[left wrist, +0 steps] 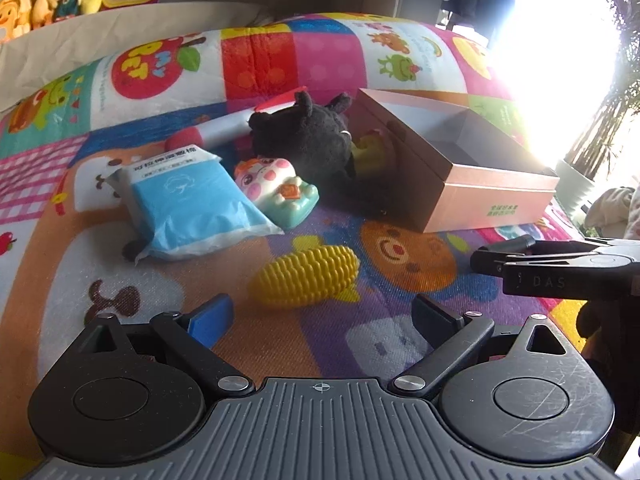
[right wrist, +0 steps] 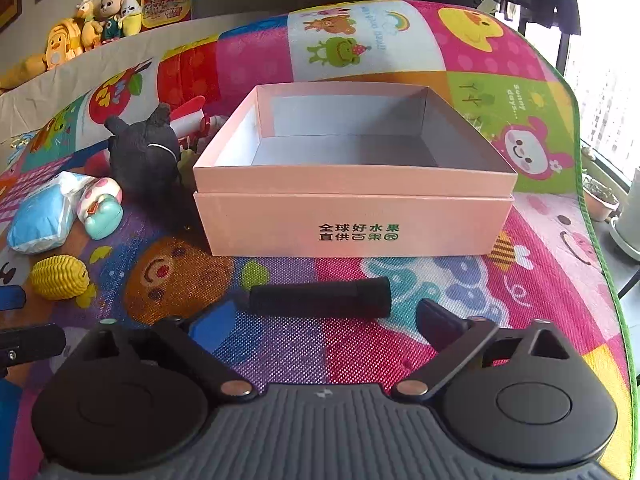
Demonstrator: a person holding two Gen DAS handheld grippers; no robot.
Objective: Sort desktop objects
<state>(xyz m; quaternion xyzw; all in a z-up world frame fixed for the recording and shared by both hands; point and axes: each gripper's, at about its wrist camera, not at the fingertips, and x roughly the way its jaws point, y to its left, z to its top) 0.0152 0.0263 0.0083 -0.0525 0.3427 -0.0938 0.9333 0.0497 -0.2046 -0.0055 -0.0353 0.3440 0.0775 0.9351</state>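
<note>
1 pink box [right wrist: 354, 216] at 12 o'clock of R gripper [right wrist: 326, 320], nothing inside; 1 black cylinder [right wrist: 320, 295] just ahead of its spread fingers, bare mat [right wrist: 552, 300] to 3 o'clock; L gripper [left wrist: 322, 314] also apart, holding nothing, 1 corn toy [left wrist: 306, 275] at 12; 1 black plush [left wrist: 304, 136], 1 blue pack [left wrist: 188, 204], 1 cat toy [left wrist: 276, 190] at 11, all outside box.

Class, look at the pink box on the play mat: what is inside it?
The pink box shows only bare white inner walls and a shadowed grey floor; no object is visible inside. Its near wall hides the front strip of the floor, so that part cannot be checked.
</note>
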